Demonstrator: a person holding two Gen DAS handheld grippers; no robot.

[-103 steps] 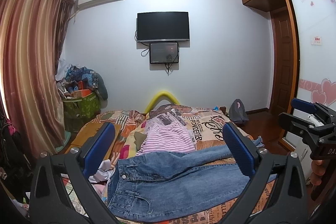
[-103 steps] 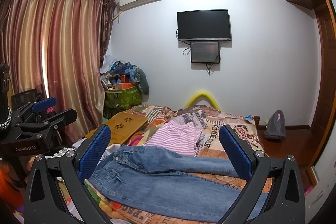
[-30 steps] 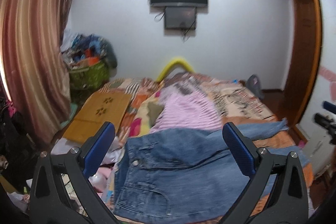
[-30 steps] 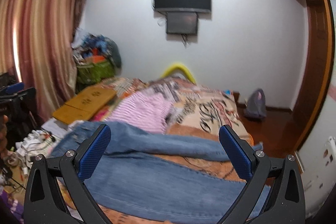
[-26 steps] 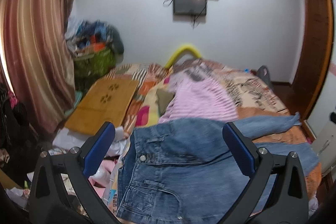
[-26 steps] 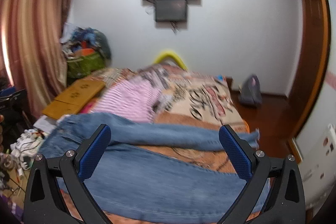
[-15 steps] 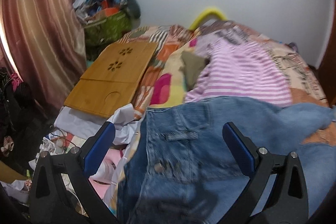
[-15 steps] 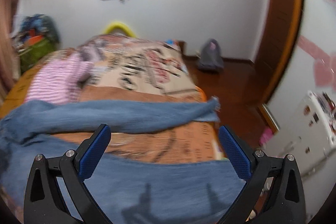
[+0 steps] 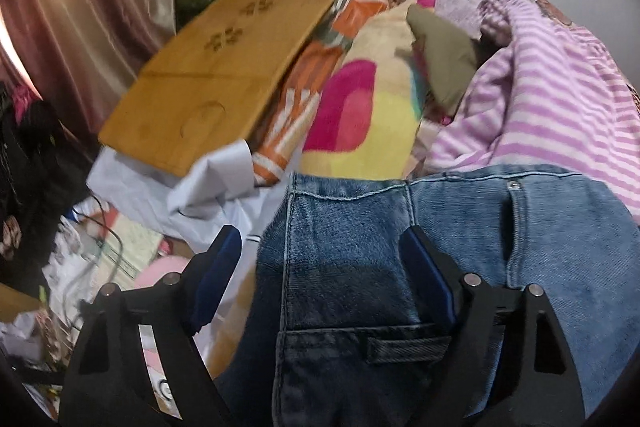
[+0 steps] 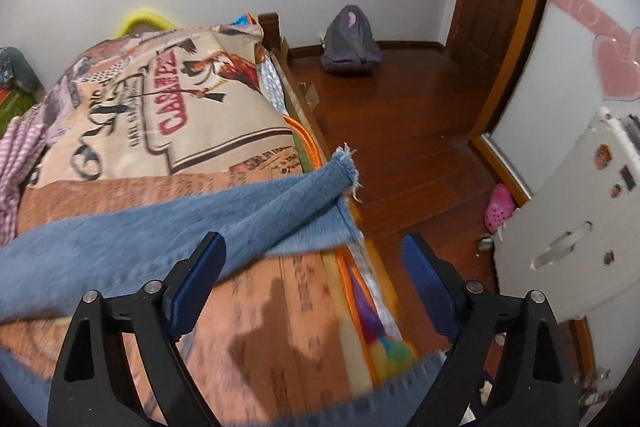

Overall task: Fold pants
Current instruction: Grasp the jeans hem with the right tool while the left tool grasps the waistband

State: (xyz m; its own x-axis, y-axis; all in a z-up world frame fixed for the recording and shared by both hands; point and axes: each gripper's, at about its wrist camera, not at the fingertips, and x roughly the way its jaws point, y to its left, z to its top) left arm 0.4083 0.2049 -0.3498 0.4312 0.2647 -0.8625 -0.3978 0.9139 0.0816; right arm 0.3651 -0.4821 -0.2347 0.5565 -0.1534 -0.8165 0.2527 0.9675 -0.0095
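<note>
Denim jeans (image 9: 460, 247) lie flat across the bed (image 10: 224, 131). Left gripper (image 9: 320, 259) over the waistband, right gripper (image 10: 312, 259) by the hems, both spread but just been closing, nothing pinched. Next: grab both ends.

The jeans (image 9: 500, 267) run off the bottom edge in both views, their near hem (image 10: 400, 391) blurred.

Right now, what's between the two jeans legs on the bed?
In the right wrist view, bare orange printed bedspread shows between the jeans legs.
</note>
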